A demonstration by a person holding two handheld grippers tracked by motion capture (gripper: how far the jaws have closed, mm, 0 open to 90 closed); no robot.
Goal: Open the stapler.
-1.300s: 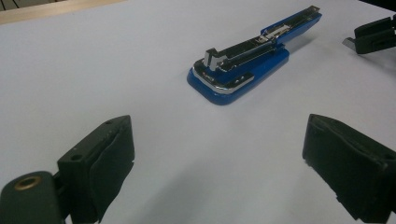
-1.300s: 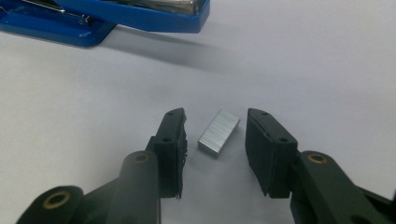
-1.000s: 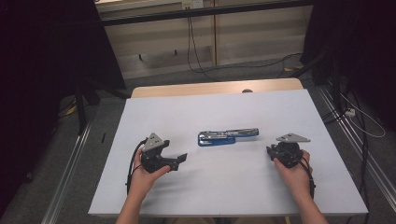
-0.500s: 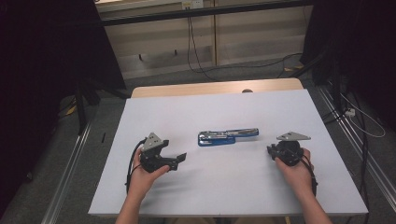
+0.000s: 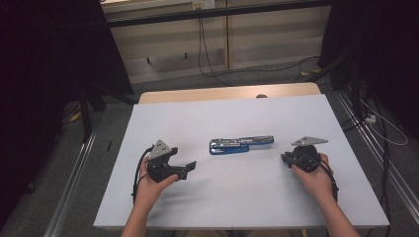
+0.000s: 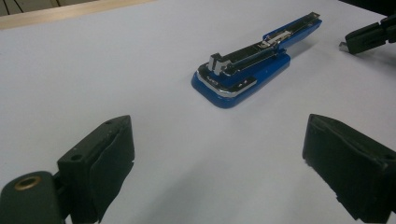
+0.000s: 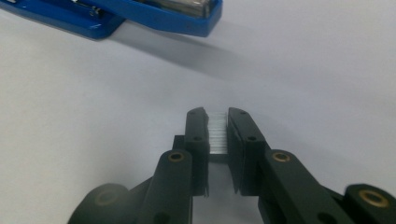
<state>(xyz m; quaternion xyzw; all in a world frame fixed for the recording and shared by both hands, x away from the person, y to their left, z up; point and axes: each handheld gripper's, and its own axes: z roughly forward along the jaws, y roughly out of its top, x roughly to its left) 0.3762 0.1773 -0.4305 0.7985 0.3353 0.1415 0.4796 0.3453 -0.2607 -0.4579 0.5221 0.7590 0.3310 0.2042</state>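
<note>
A blue stapler (image 5: 240, 144) lies swung open in the middle of the white table (image 5: 222, 197), its metal staple channel exposed (image 6: 247, 70). My left gripper (image 5: 189, 168) rests on the table to the stapler's left, jaws wide open (image 6: 219, 137) and pointing at it, nothing between them. My right gripper (image 5: 285, 158) sits to the stapler's right, near its long blue arm (image 7: 154, 14). Its jaws (image 7: 217, 116) are shut on a short silvery strip of staples (image 7: 217, 133). The right gripper's tip (image 6: 362, 39) also appears at the top right of the left gripper view.
The far edge of the table is a bare wooden strip (image 5: 222, 94). Cables (image 5: 217, 69) trail on the floor beyond it, and metal rails (image 5: 74, 182) run along both sides. A dark stand (image 5: 89, 98) is at the back left.
</note>
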